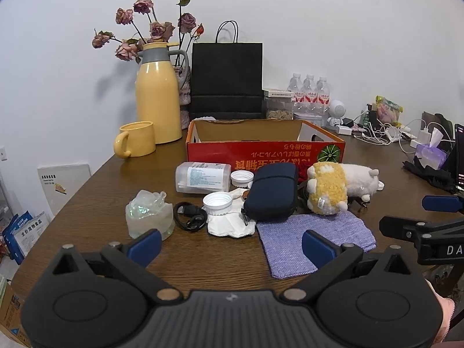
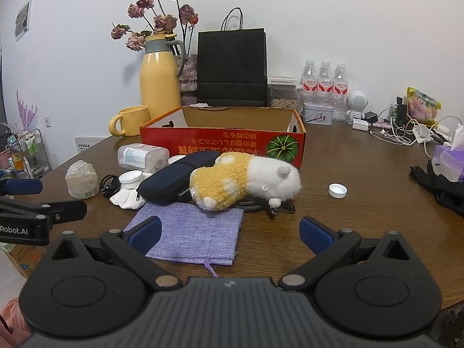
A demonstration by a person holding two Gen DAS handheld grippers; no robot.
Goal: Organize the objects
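An open red cardboard box (image 1: 220, 152) (image 2: 203, 142) stands mid-table. In front of it lie a clear plastic jar on its side (image 1: 203, 177), two white lids (image 1: 217, 201), a navy zip case (image 1: 272, 194) (image 2: 174, 178), a yellow-and-white plush toy (image 1: 333, 187) (image 2: 243, 184), a purple cloth pouch (image 1: 313, 243) (image 2: 188, 235), a black cable (image 1: 190, 216), a crumpled tissue (image 1: 229, 224) and a crystal-like lump (image 1: 148, 213) (image 2: 81, 179). My left gripper (image 1: 232, 246) is open and empty, short of the pouch. My right gripper (image 2: 230, 236) is open and empty over the pouch's near edge.
A yellow thermos (image 1: 158, 95), yellow mug (image 1: 134, 139), dried roses and a black paper bag (image 1: 227, 78) stand behind the box. Water bottles (image 2: 324, 82), a tin, chargers and cables crowd the back right. A small white cap (image 2: 337, 190) lies right of the plush. Black gloves (image 2: 438, 185) lie far right.
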